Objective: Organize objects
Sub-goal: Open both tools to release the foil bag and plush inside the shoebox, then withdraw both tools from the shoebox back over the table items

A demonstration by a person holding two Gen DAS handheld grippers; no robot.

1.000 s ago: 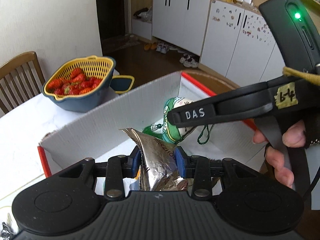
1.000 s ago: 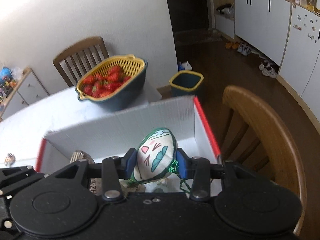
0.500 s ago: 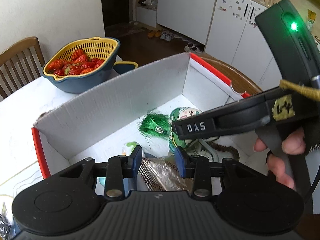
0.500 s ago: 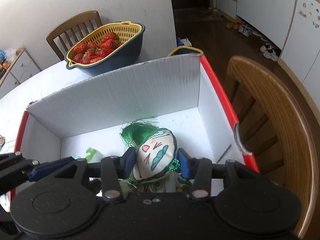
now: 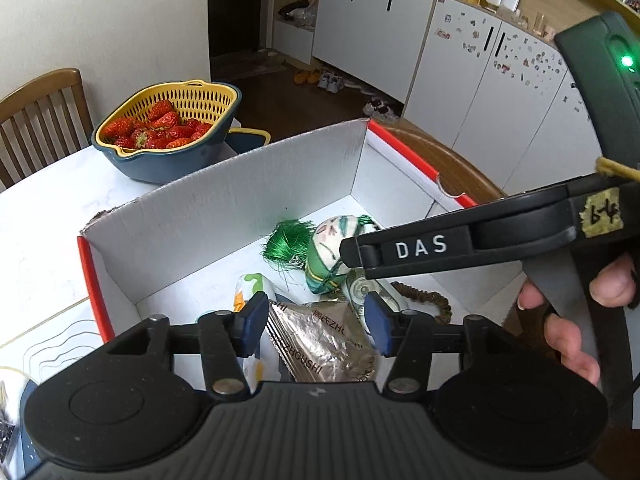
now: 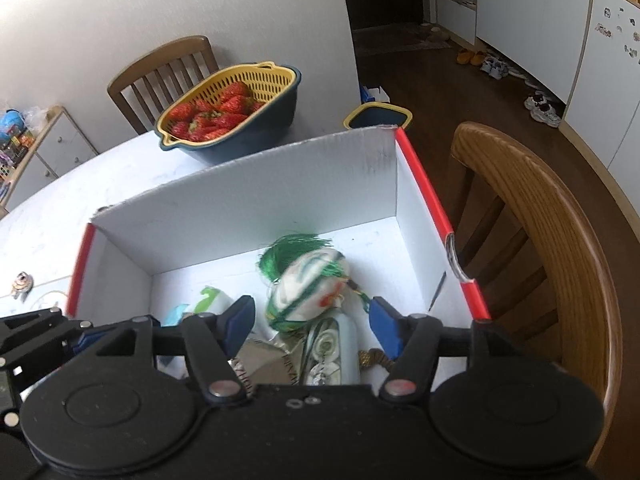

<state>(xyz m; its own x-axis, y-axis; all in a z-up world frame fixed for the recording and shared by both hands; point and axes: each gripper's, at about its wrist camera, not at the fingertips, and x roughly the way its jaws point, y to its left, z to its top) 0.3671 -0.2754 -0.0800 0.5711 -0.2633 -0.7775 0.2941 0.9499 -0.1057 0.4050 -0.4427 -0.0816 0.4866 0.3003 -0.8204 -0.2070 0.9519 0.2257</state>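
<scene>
Cardboard box (image 6: 280,200) on the desk (image 5: 48,216) holds a foil packet (image 5: 324,344) between the wide-open, empty left tongs (image 5: 316,322) and a soft pouch (image 6: 308,288) just ahead of the equally wide right tongs (image 6: 312,322). Both likely weigh little; the slippery foil is best pinched at its crimped edge.

Green-tasselled cloth sachet (image 6: 308,280) and foil packet (image 5: 320,340) lie in white box (image 6: 248,216)

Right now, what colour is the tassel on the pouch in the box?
Bright green tassel; the left wrist view shows it best.
</scene>
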